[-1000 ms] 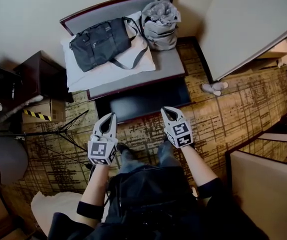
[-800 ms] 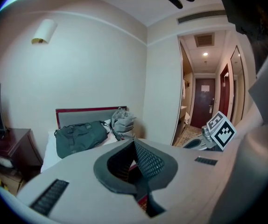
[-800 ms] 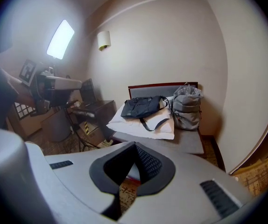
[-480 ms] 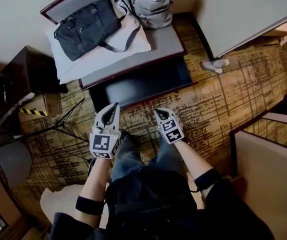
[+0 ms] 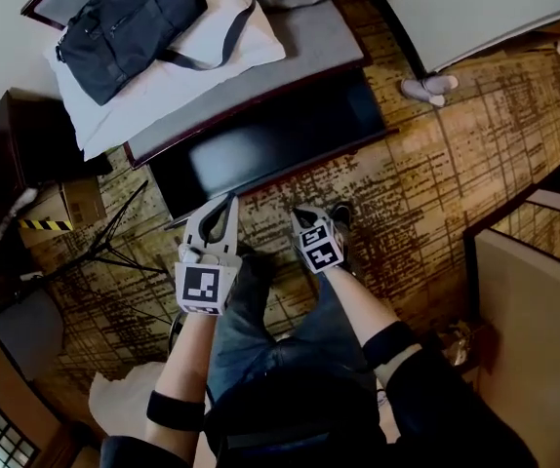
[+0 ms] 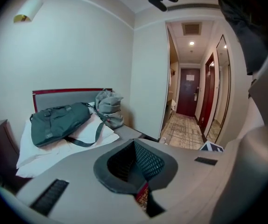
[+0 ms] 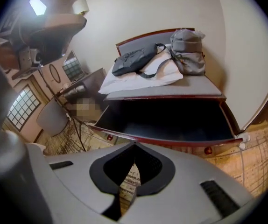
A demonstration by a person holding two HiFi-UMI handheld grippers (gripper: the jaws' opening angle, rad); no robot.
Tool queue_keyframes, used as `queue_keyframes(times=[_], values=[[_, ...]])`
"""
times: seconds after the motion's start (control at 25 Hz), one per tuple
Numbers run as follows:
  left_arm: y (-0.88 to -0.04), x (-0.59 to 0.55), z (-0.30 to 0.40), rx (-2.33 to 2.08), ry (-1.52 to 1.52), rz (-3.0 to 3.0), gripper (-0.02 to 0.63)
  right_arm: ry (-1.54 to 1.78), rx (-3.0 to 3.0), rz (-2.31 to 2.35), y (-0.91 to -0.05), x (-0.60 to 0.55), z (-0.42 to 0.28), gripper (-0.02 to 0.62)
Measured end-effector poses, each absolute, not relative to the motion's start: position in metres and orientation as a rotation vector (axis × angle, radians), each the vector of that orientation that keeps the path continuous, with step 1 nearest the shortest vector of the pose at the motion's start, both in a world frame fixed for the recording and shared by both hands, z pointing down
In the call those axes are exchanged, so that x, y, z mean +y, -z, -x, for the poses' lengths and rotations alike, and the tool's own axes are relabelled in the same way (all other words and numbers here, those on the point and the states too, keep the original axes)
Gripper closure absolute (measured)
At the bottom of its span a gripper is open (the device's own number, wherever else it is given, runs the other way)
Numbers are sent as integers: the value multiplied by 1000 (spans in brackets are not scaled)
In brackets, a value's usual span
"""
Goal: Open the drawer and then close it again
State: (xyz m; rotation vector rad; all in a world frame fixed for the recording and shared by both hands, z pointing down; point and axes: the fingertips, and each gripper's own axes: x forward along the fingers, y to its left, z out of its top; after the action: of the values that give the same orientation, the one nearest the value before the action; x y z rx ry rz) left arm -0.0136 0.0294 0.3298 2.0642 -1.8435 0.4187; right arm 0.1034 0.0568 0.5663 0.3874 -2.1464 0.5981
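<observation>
Both claws have sunk toward the open drawer point(image 5: 270, 139) under the bench point(image 5: 309, 37). In the head view I judge the left claw point(image 5: 229, 201) nearer its crosswise front edge than the right claw point(image 5: 300, 214). The left gripper view shows that claw clenched, empty, no drawer visible. In the right gripper view that claw is clenched, empty, and the drawer lies straight ahead.

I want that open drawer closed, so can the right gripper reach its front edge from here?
Probably yes: the right gripper, jaws shut, hangs just short of the drawer's front, with only bare carpet between them.
</observation>
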Motion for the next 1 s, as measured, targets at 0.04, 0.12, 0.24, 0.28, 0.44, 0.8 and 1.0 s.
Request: queue_keyframes(times=[0.04, 0.12, 0.24, 0.28, 0.44, 0.8, 1.0], values=[[-341, 31, 12, -1853, -409, -2062, 603, -616, -2131, -385, -586, 63, -105, 594], [-361, 31, 12, -1870, -383, -2053, 603, -646, -2112, -384, -624, 69, -106, 594], [-389, 23, 19, -1913, -363, -2035, 603, -667, -2117, -390, -673, 63, -97, 594], [-398, 21, 20, -1925, -354, -2032, 603, -672, -2117, -390, -688, 62, -95, 594], [-431, 18, 19, -1941, -325, -2032, 603, -694, -2118, -390, -742, 58, -92, 594], [-510, 9, 28, -1936, -362, -1991, 603, -663, -2157, -422, -816, 28, -75, 594], [-527, 6, 32, -1931, -349, -1960, 603, -618, -2204, -465, -821, 10, -65, 595]])
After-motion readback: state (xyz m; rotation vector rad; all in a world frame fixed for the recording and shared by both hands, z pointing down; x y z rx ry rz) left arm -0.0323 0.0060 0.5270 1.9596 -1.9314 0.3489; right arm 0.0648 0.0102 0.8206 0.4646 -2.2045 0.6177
